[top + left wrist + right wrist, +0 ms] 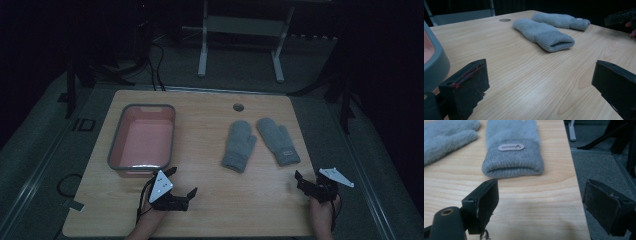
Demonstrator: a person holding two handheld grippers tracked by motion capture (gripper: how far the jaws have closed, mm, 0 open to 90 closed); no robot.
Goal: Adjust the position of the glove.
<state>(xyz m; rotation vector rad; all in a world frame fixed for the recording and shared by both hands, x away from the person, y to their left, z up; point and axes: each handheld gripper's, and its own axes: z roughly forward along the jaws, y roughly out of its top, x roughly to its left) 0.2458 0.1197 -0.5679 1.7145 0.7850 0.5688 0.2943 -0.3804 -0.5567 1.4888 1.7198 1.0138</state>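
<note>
Grey mittens, pink bin, wooden table

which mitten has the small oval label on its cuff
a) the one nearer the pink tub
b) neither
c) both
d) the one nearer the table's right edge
d: the right mitten, nearest the table's right edge, carries a small oval label on its cuff, plain in the right gripper view, while the left mitten, the one nearer the tub, shows a bare cuff.
</note>
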